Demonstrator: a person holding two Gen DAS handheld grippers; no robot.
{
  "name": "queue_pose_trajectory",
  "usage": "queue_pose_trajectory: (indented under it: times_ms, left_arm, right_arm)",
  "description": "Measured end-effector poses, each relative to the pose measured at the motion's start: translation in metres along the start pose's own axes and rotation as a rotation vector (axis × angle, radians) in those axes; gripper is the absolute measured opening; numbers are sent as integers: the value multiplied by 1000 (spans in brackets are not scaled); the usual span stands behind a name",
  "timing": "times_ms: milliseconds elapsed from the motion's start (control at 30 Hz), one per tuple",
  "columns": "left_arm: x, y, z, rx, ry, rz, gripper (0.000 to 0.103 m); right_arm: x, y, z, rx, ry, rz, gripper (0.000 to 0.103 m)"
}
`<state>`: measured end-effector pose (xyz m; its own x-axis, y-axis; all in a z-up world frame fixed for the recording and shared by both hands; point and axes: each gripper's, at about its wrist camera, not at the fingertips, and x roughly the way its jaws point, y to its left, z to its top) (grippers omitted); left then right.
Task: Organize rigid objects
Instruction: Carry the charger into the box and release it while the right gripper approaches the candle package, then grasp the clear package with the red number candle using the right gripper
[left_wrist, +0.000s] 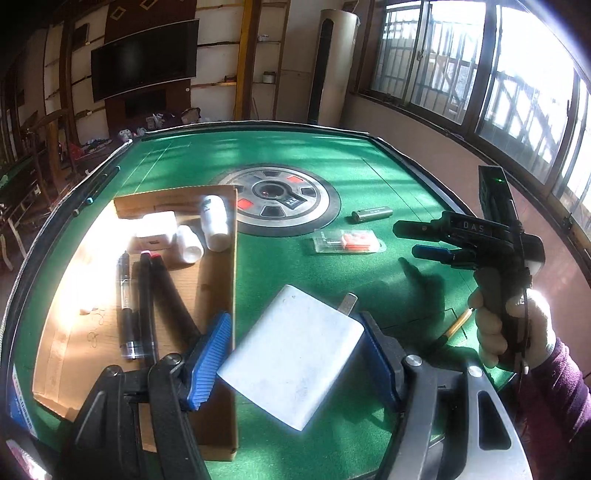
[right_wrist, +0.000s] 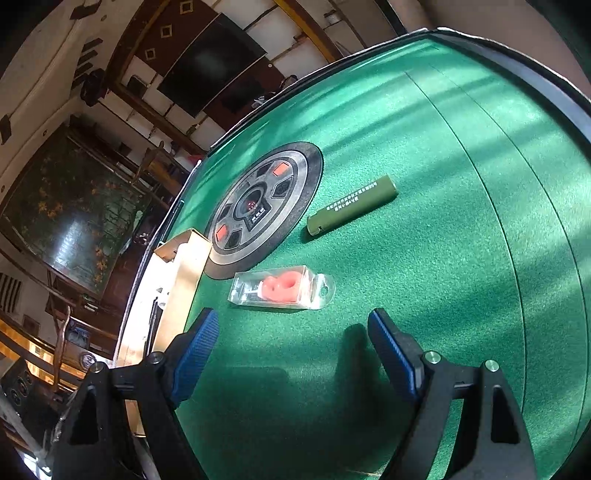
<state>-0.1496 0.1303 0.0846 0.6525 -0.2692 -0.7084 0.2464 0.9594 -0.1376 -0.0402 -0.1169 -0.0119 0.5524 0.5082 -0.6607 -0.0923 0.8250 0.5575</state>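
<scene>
My left gripper (left_wrist: 295, 354) is shut on a white charger block (left_wrist: 295, 354) with metal prongs, held above the green table beside the cardboard box (left_wrist: 207, 295). The box holds two white bottles (left_wrist: 214, 221), a white case (left_wrist: 157, 230), a clear pen (left_wrist: 125, 299) and black pens. My right gripper (right_wrist: 291, 354) is open and empty above the felt; it also shows in the left wrist view (left_wrist: 410, 240). Just beyond it lie a clear pack with a red part (right_wrist: 280, 288) (left_wrist: 347, 242) and a green cylinder (right_wrist: 351, 206) (left_wrist: 371, 214).
The green felt table (right_wrist: 443, 221) has a round black and silver hub (left_wrist: 280, 199) in its middle with red buttons. A yellow pencil (left_wrist: 458, 325) lies near the right front edge. Pens (left_wrist: 96, 192) rest on the far left rim.
</scene>
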Motion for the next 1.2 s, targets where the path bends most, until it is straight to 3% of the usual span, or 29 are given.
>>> queue_pose_trajectory:
  times_ms: [167, 333, 633, 900, 1133, 1200]
  left_arm:
    - [-18, 48, -5, -81, -35, 47, 72]
    - [-14, 100, -14, -165, -10, 105, 72]
    - [13, 157, -27, -206, 103, 193, 72]
    - [44, 167, -28, -180, 192, 238, 72]
    - [8, 156, -22, -154, 83, 232, 72]
    - [-8, 154, -19, -159, 42, 220, 72]
  right_arm:
    - [24, 44, 13, -210, 56, -107, 82]
    - [57, 73, 17, -393, 113, -178, 82]
    - [71, 80, 10, -482, 188, -242, 82]
    - [79, 100, -8, -608, 216, -309, 82]
    - [93, 104, -2, -664, 205, -371, 82]
    - [94, 105, -4, -680, 200, -392, 77]
